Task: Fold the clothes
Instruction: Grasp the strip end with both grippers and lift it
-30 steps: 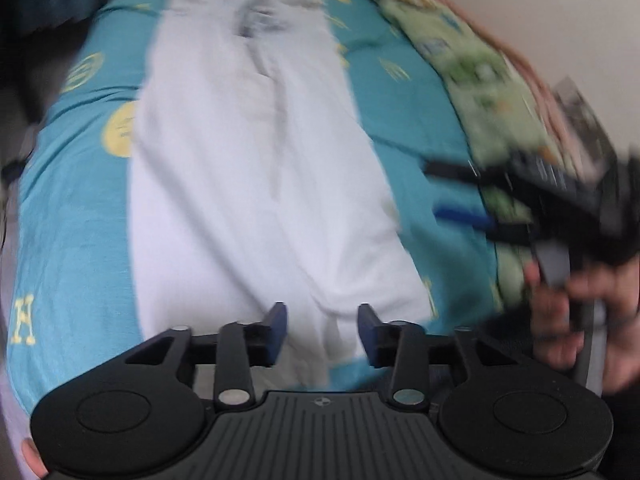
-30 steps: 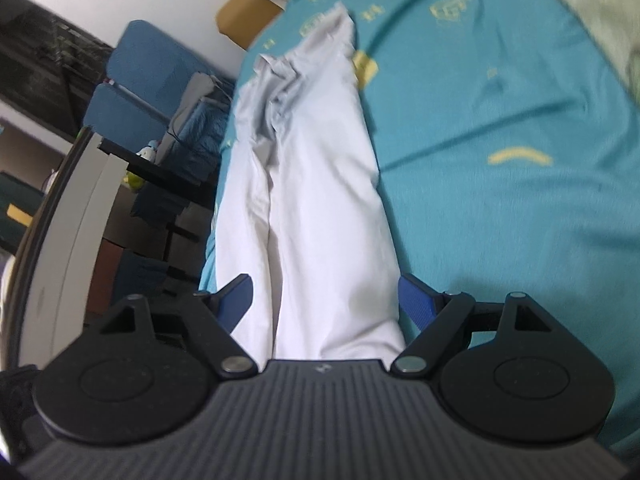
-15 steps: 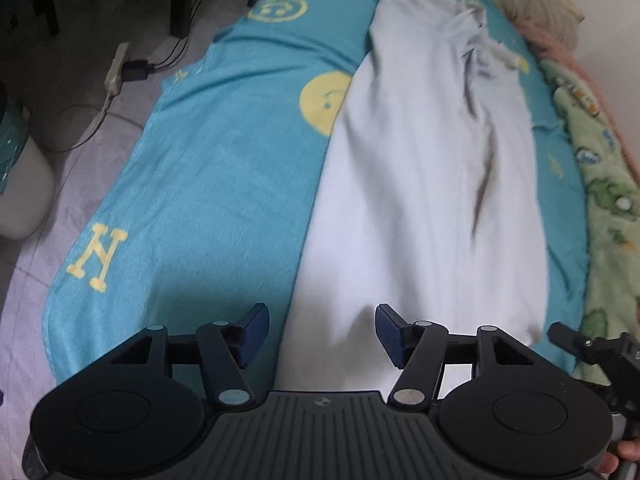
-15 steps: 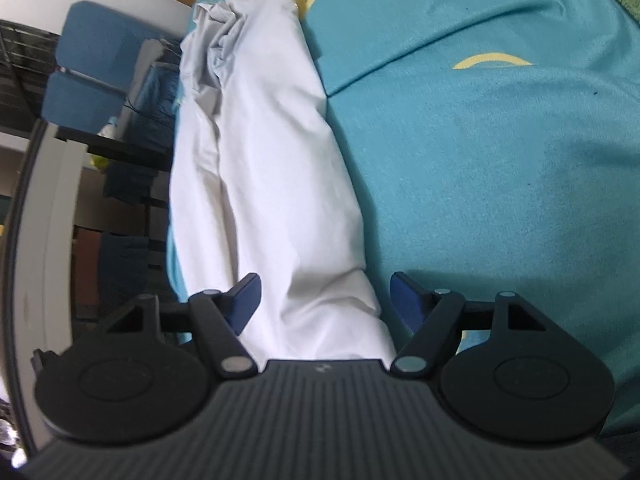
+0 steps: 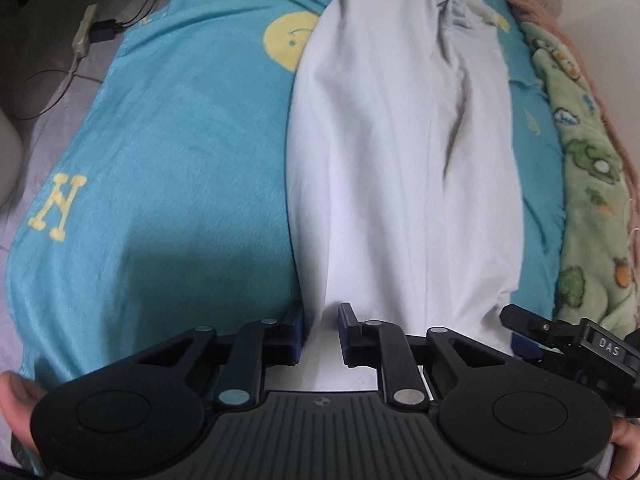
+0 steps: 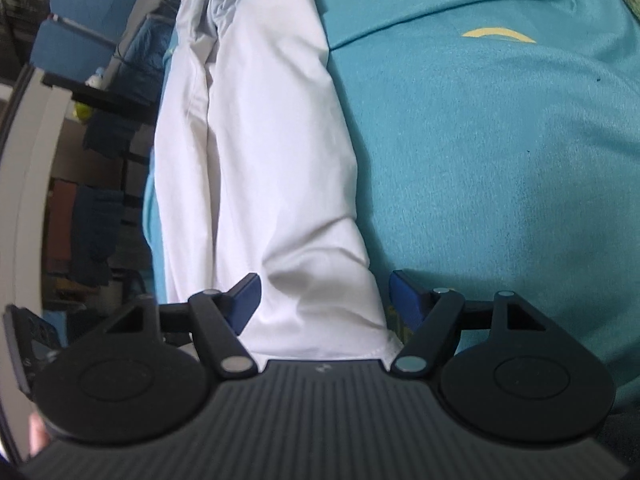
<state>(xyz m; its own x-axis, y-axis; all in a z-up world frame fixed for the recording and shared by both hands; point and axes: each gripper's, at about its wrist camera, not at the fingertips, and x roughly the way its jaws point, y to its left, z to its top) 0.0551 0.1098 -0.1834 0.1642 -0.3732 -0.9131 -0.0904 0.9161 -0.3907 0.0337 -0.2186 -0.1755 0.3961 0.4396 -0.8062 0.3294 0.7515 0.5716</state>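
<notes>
Lying lengthwise on the teal bedsheet, the white trousers have their near hem pinched by the just-narrowed left gripper; the right gripper straddles it, jaws spread.

A pair of trousers lies lengthwise on the bed, its near end toward the grippers and its bunched far end well up the bed. In the left wrist view the left gripper sits at the trousers' near left edge, with cloth between its fingers; the right gripper is just beside the near right corner. A blanket runs along the bed's right side. A power strip lies on the floor to the left.
</notes>
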